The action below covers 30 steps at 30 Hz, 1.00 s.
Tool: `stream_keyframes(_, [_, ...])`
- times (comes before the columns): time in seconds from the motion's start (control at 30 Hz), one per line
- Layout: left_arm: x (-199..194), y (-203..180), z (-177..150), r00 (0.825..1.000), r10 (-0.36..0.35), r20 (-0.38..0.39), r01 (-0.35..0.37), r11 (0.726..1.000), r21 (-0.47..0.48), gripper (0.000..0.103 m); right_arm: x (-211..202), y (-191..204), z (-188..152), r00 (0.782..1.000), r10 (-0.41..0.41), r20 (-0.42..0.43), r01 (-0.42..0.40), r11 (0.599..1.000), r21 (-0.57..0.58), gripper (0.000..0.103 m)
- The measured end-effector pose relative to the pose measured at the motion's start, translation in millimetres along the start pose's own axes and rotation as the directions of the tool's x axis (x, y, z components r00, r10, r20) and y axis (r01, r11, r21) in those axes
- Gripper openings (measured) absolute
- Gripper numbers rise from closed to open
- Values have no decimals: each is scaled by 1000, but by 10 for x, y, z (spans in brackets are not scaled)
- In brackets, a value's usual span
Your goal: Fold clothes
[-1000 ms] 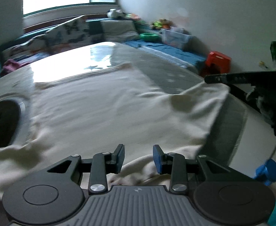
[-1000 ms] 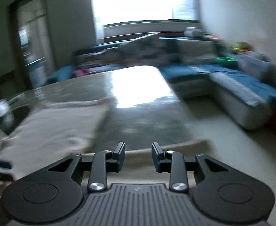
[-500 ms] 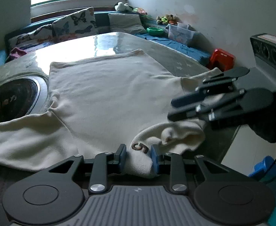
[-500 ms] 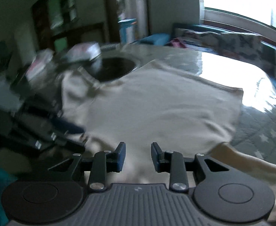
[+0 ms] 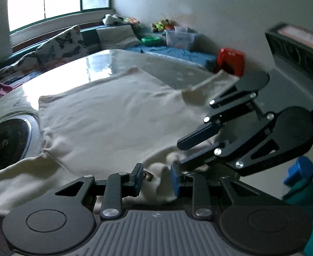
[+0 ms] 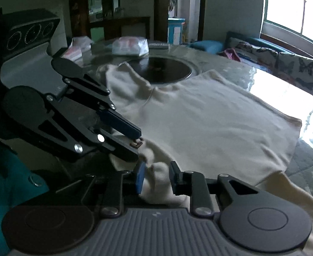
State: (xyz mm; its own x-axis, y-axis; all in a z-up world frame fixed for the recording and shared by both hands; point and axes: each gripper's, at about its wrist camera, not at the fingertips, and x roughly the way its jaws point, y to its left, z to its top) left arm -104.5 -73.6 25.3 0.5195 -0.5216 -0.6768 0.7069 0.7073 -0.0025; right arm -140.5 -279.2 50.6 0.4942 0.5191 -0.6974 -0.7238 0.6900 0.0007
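Observation:
A cream long-sleeved shirt [image 5: 113, 115] lies spread flat on a round marble table [image 5: 96, 64]; it also shows in the right wrist view [image 6: 209, 115]. Its collar is bunched at the near edge. My left gripper [image 5: 156, 179] is open, with the collar fold and a small brown label between its jaws. My right gripper [image 6: 155, 178] is open too, with bunched collar cloth between its jaws. The two grippers meet at the collar: the right one [image 5: 184, 153] comes in from the right, the left one [image 6: 135, 140] from the left.
A dark round inset [image 6: 167, 68] sits in the table under the left sleeve. Plastic bags [image 6: 130, 44] lie at the table's far side. A sofa with cushions [image 5: 66, 42], a red stool [image 5: 231, 61] and a toy bin [image 5: 180, 38] stand beyond the table.
Both grippers have closed in on the collar at the near edge. The right gripper swung left from the table edge and now sits beside the left, cloth between both pairs of jaws.

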Motion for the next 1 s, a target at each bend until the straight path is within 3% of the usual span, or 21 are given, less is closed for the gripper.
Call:
stream_keyframes(0.07, [28, -35, -12, 1000, 6, 2, -6, 1000, 28, 15, 32, -7, -16, 1000, -12, -7, 12, 1000, 14, 10])
stream_keyframes(0.17, [26, -38, 3, 1000, 11, 16, -11, 999, 41, 3, 17, -34, -6, 1000, -14, 14, 13, 999, 37, 3])
stream_keyframes(0.33, [-123, 6, 53, 997, -19, 75, 17, 1000, 19, 0, -131, -98, 28, 999, 13, 40, -16, 998, 68, 1])
stream_keyframes(0.43, [-106, -6, 25, 998, -35, 51, 34, 999, 31, 0, -120, -66, -17, 1000, 26, 13, -26, 999, 40, 1])
stream_keyframes(0.53, [-71, 29, 71, 999, -22, 46, 22, 1000, 8, 1, -64, -15, -82, 999, 42, -28, -41, 999, 13, 1])
stream_keyframes(0.63, [-23, 108, 204, 996, 10, 84, -7, 999, -33, 1, -135, -41, -85, 999, 48, 0, -48, 998, 44, 2])
stream_keyframes(0.83, [352, 131, 296, 998, -14, 64, 19, 997, -72, 2, -373, -327, -142, 995, -82, 51, 72, 982, 173, 7])
stream_keyframes(1.0, [434, -38, 231, 998, -41, 37, 42, 999, -13, 2, -624, -765, -423, 958, -285, 33, 255, 898, 359, 8])
